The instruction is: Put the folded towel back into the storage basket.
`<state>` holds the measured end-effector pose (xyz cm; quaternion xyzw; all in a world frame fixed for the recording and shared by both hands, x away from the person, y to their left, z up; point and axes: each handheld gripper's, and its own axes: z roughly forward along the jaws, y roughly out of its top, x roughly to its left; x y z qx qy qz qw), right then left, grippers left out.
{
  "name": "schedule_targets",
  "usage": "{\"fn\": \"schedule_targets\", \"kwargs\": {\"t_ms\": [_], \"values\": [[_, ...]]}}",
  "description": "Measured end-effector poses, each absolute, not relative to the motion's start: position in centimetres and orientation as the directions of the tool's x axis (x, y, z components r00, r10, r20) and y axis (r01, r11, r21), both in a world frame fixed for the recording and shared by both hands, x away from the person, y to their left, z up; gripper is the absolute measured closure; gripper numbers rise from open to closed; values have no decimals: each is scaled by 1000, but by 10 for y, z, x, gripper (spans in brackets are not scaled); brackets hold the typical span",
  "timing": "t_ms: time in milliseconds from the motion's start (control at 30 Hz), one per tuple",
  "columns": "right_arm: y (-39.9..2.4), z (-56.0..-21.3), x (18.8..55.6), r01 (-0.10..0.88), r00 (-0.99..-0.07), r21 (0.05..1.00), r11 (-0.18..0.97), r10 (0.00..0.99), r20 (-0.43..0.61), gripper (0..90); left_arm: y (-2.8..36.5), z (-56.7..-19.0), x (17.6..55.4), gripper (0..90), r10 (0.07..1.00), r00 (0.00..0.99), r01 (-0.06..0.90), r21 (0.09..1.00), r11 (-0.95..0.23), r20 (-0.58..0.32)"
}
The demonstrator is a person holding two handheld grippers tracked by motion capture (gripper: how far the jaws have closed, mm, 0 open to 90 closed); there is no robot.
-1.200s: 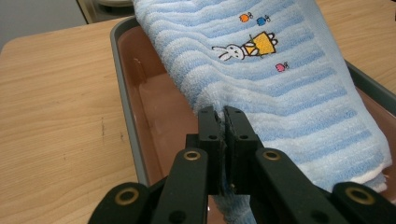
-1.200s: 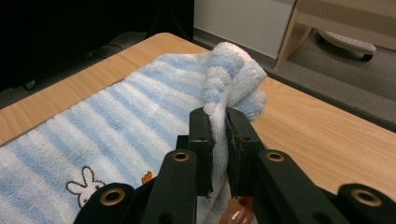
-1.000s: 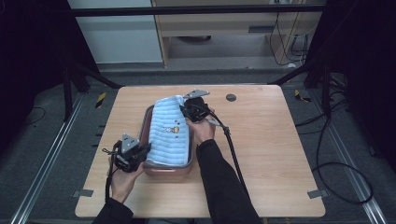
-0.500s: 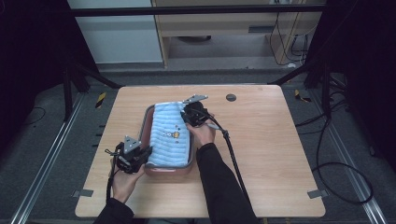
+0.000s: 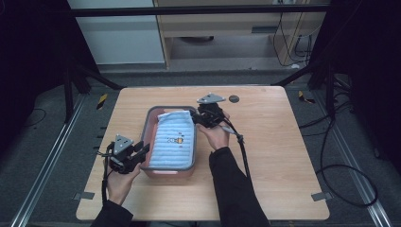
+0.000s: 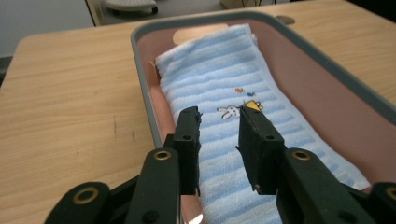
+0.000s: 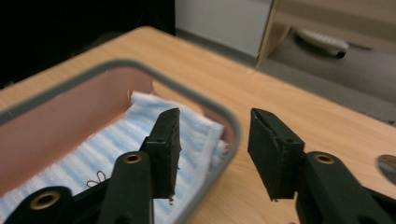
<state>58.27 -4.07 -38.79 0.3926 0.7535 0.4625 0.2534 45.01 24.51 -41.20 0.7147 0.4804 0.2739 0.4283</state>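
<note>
Overhead, table (image 5: 274, 156) bears a pink tray (image 5: 152, 124) holding a folded blue striped towel (image 5: 175, 142); a dark disc (image 5: 233, 99) lies beyond. Left gripper (image 6: 219, 140) hangs over the towel's near end, jaws just parted, gripping nothing. Right gripper (image 7: 212, 149) straddles the tray's far rim, jaws just spread, empty.

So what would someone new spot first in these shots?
Probably the blue striped towel with its small rabbit print, lying folded in the pink bin at the table's middle. Next, the left gripper at the bin's near left corner and the right gripper at its far right corner, jaws just opened, nothing between them.
</note>
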Motion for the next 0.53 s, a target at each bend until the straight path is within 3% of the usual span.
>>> {"fn": "schedule_targets", "kwargs": {"t_ms": [233, 533], "values": [[-101, -376, 563, 344, -498, 923, 172, 867, 24, 325, 253, -405, 452, 545, 912, 409, 422, 894, -149, -42], [-178, -382, 536, 367, -409, 923, 114, 911, 50, 263, 267, -406, 458, 398, 921, 386, 431, 894, -124, -58]]}}
